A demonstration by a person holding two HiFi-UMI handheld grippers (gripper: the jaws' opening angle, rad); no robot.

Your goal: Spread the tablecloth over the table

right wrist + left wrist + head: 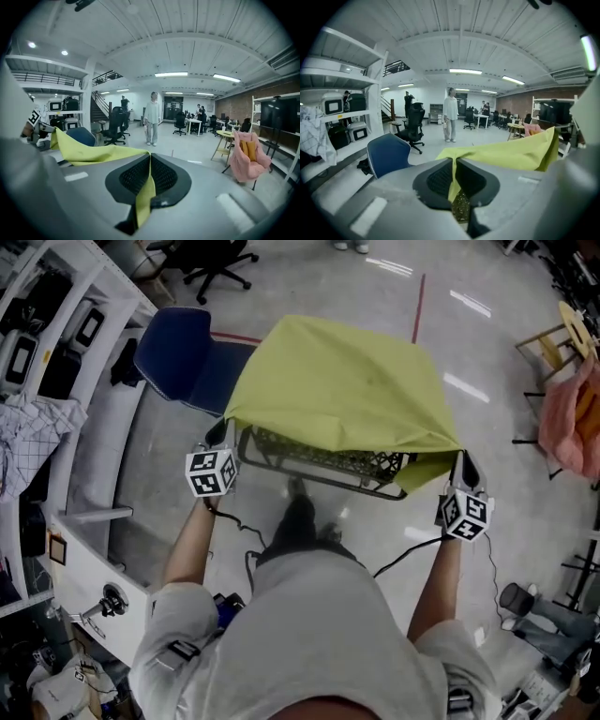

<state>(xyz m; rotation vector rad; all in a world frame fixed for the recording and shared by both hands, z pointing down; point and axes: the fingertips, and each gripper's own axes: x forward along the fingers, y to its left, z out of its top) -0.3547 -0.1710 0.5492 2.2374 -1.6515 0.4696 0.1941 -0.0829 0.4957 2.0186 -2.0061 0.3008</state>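
Observation:
A yellow-green tablecloth (342,385) hangs spread in the air over a dark metal mesh table (319,463), whose near edge shows below the cloth. My left gripper (221,439) is shut on the cloth's near left corner, and my right gripper (461,468) is shut on its near right corner. In the left gripper view the cloth (506,153) runs out from between the pinched jaws of that gripper (454,176). The right gripper view shows the cloth (93,152) clamped the same way in the right gripper (149,173).
A blue chair (178,357) stands left of the table. White shelving (56,343) with boxes runs along the left. A wooden chair with pink cloth (572,399) is at the right. A person (450,114) stands far across the room; black office chairs (412,126) stand nearby.

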